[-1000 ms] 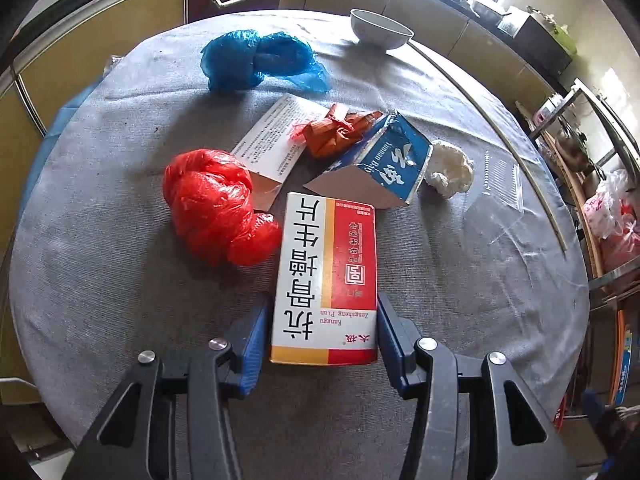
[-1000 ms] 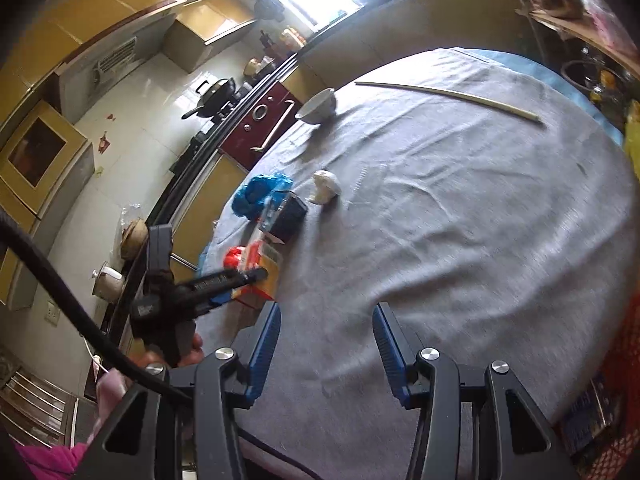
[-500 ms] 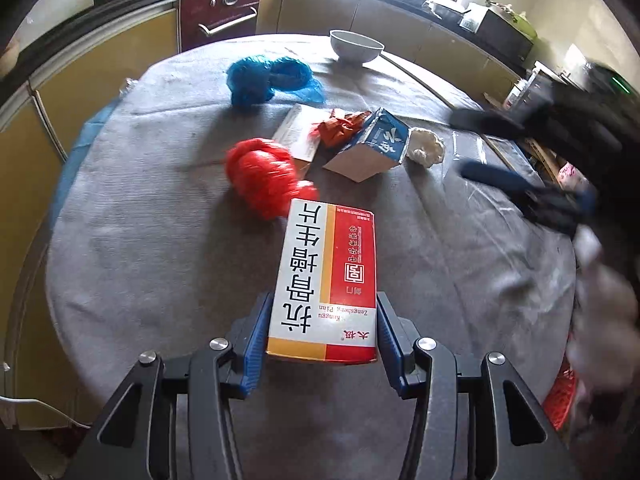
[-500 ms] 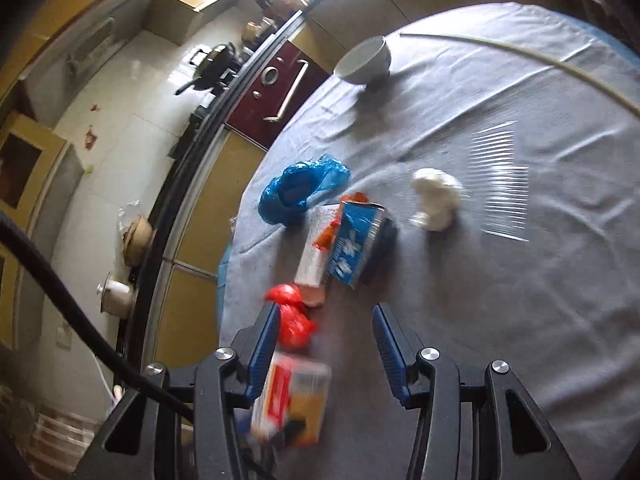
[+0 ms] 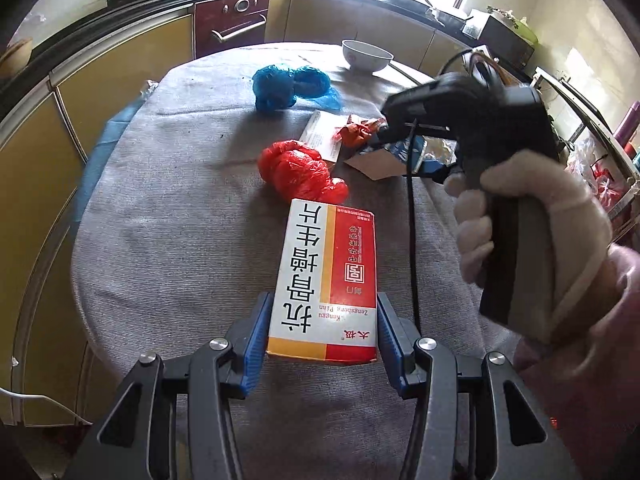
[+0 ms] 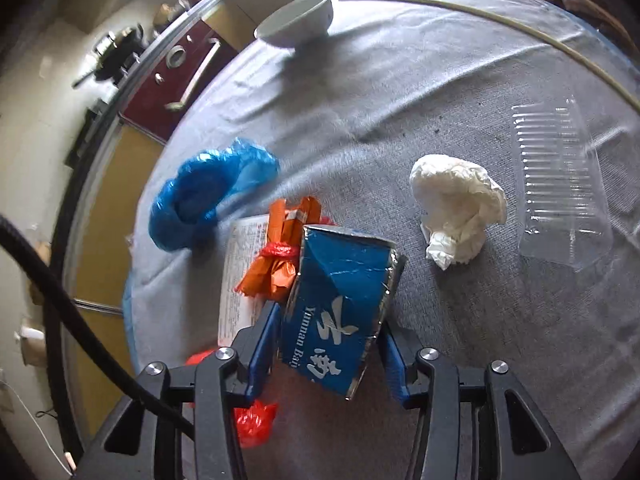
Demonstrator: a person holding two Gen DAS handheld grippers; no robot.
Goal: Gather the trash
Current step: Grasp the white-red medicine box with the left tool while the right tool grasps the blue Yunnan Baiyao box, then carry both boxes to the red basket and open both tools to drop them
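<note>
Now the left gripper [image 5: 322, 334] is clamped on the red and white medicine box [image 5: 326, 280], lifted over the round gray table [image 5: 180, 220]. At about one o'clock from it, a gloved hand [image 5: 532, 240] holds the right gripper [image 6: 326, 350], whose jaws are closing around the blue carton [image 6: 340, 308], which sits between them. At eleven o'clock from the carton lies a blue bag [image 6: 208, 192]. At two o'clock lies a crumpled tissue [image 6: 456, 208]. The white bowl [image 6: 298, 20] at twelve o'clock looks empty.
</note>
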